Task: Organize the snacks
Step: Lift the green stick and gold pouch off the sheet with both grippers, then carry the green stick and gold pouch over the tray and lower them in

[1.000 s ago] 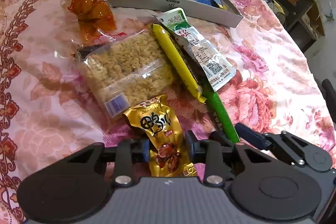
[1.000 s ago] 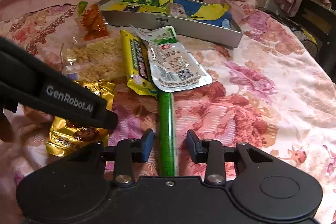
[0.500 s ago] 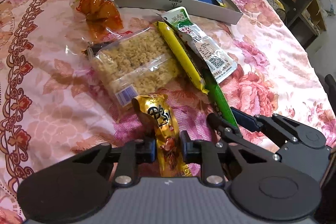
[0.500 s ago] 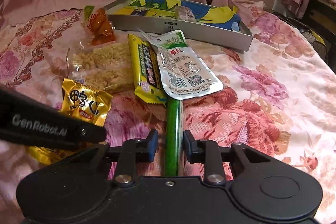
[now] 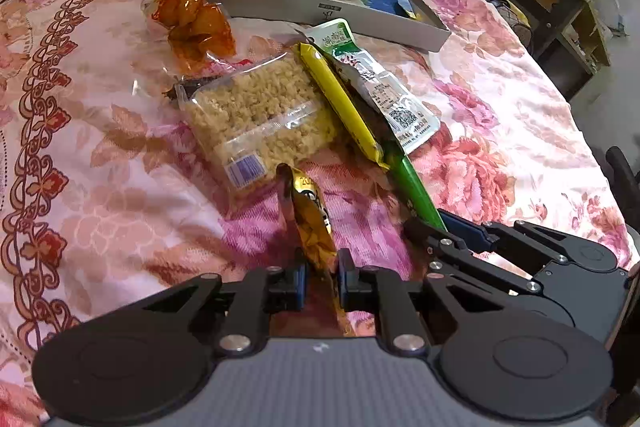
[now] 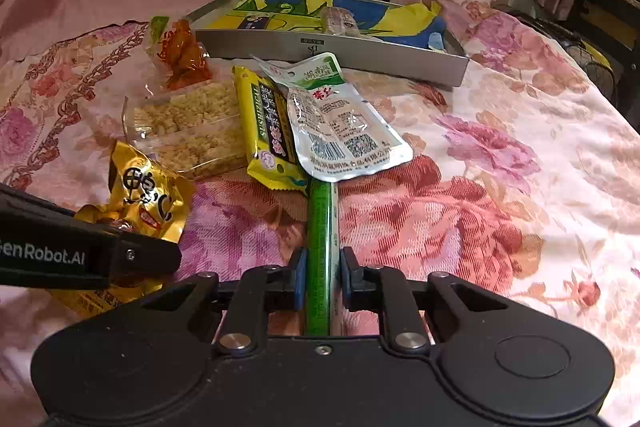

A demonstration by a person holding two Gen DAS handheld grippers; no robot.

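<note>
Closing at frame bottom, the left gripper (image 5: 322,281) pinches the gold packet (image 5: 312,227), while the right gripper (image 6: 323,279) squeezes the green stick (image 6: 322,227) at lower centre.

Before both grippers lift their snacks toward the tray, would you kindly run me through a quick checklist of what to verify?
1. Left gripper on the gold snack packet: jaws closing, packet squeezed upright between the pads. Ok.
2. Right gripper on the green stick pack: jaws closing, stick between the pads. Ok.
3. Green stick free to lift: its far end lies under the white-and-green pouch and the yellow bar. Not ok; they may be dragged along.
4. Room in the tray: bare printed floor shows beside the few items inside. Ok.
5. Grip firmness on either snack: cannot tell.
</note>
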